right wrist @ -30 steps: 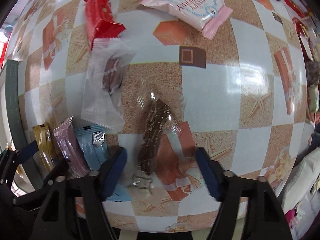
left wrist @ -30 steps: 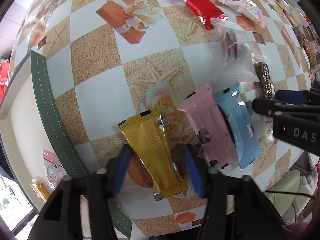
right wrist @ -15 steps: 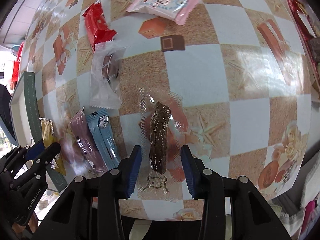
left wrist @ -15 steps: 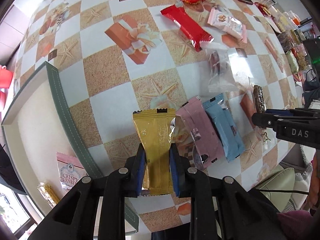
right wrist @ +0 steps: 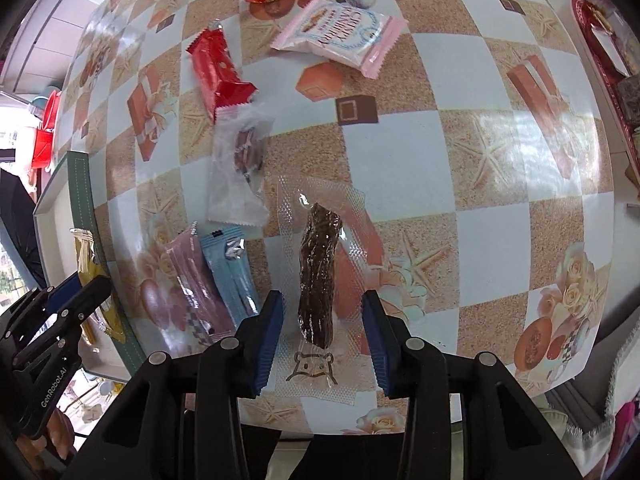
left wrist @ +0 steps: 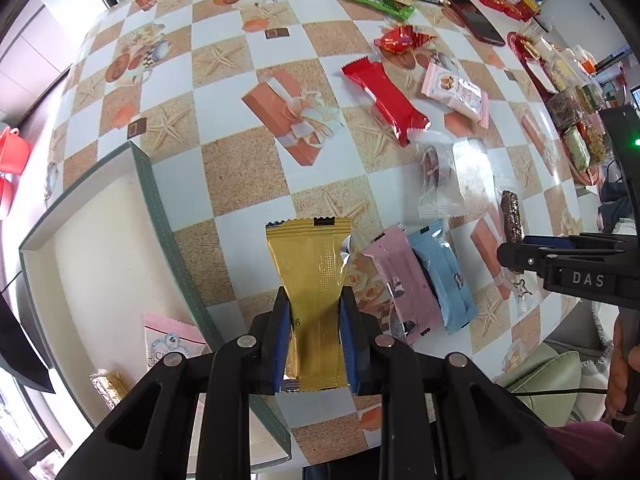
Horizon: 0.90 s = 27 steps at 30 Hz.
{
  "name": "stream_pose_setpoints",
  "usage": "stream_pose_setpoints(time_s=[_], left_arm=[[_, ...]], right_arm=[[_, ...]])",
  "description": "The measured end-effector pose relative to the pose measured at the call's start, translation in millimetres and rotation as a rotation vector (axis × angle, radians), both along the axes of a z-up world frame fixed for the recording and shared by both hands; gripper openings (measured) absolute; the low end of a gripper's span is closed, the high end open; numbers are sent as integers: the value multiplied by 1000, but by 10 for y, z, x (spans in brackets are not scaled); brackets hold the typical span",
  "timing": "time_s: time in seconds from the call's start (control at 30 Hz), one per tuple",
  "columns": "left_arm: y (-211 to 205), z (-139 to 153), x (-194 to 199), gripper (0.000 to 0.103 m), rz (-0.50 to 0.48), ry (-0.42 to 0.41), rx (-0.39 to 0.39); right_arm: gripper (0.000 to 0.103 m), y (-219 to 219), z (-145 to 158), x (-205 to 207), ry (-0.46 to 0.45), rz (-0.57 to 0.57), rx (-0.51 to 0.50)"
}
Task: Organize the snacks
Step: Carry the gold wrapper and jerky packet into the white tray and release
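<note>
The gold snack packet (left wrist: 316, 300) hangs lengthwise in line with the left gripper (left wrist: 314, 344), whose pads are clamped on its lower half, clear of the counter (left wrist: 248, 168). The open box (left wrist: 100, 248) lies just to its left. The right gripper (right wrist: 322, 320) pinches the clear-wrapped brown bar (right wrist: 318, 276) by its wrapper.

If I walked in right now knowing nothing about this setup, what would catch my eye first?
Probably the gold snack packet pinched between the blue pads of the left gripper, beside an open box at the table's edge. Next, the right gripper clamped on a brown snack bar in clear wrap. Behind them, a red packet and other snacks lie scattered over a seashell-patterned tablecloth.
</note>
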<state>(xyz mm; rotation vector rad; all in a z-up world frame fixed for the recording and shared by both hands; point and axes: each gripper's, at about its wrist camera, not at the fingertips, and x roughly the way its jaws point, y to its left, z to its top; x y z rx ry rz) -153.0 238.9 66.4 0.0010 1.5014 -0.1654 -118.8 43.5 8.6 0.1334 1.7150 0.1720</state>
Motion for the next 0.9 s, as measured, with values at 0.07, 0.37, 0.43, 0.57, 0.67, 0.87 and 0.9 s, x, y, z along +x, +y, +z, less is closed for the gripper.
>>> stream_pose_setpoints(time_s=[0.07,0.37,0.43,0.57,0.67,0.87,0.9], left_arm=[[115,85,-38,25,6,-10,-3],[319,-90,63,25,82,-58,7],[398,-63,52,25,100,-66,9],[589,-4,5,25,147,-85,5],[751,12,-37,25,186,-89,4],[1127,22,-162,25,274,-90,12],[1179,19,-184,25,286,-89,14]], right_arm=[[42,-53,82,42,-8,10,5],[42,240,221,176,-44,74,17],[42,312,244,194,-54,92,19],[42,520,297,229,-71,132,28],[42,754,259,229,-72,166,37],[42,1207,275,217,-70,253,58],[42,1281,283,217,-70,268,61]])
